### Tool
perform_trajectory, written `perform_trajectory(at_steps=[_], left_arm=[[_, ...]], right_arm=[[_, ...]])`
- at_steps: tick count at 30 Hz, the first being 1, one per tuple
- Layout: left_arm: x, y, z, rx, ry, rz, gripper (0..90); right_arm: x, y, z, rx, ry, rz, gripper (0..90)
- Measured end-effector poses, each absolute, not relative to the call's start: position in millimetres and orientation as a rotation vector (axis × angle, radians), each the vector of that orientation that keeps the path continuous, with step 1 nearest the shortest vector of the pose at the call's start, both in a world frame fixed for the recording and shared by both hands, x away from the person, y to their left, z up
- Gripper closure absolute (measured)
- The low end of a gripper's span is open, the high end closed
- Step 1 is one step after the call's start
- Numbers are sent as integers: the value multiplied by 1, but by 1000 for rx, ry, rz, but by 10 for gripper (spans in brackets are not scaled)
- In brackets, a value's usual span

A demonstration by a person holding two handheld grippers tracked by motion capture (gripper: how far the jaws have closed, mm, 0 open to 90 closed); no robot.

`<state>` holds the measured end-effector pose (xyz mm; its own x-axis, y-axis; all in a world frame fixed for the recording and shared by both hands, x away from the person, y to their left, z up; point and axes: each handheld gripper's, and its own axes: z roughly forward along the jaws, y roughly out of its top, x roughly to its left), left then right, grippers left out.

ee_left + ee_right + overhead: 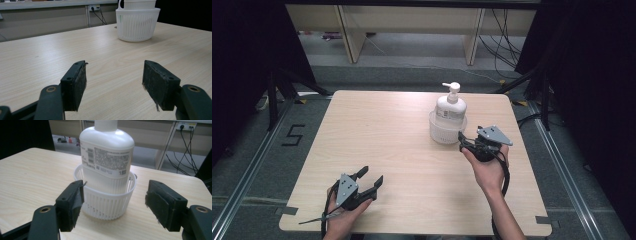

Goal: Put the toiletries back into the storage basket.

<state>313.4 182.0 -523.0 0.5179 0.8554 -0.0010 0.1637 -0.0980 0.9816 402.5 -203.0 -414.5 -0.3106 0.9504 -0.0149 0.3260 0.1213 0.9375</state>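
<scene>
One pale wood table [402, 150], grey floor [257, 155]; both grippers' fingers apart, probably empty.

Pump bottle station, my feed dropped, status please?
Left gripper open, idle near the table's front edge. Right gripper open, facing the basket. Pump bottle upright inside the basket. Nothing between.

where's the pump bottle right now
The pump bottle stands upright inside the white ribbed basket on the table's far right part in the high view, just ahead of the open right gripper.
</scene>
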Motion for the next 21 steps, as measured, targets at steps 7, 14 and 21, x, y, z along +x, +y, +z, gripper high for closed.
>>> perform_trajectory(at_steps=[7,14,21], left_arm=[[314,182,-523,1583,899,736,351],[314,182,-523,1582,900,735,351],[313,182,-523,1579,901,737,351]], right_arm=[[393,-208,-428,1257,1751,1192,316],[383,-213,-445,1254,1783,1193,322],[370,-223,-457,1283,1780,1197,326]])
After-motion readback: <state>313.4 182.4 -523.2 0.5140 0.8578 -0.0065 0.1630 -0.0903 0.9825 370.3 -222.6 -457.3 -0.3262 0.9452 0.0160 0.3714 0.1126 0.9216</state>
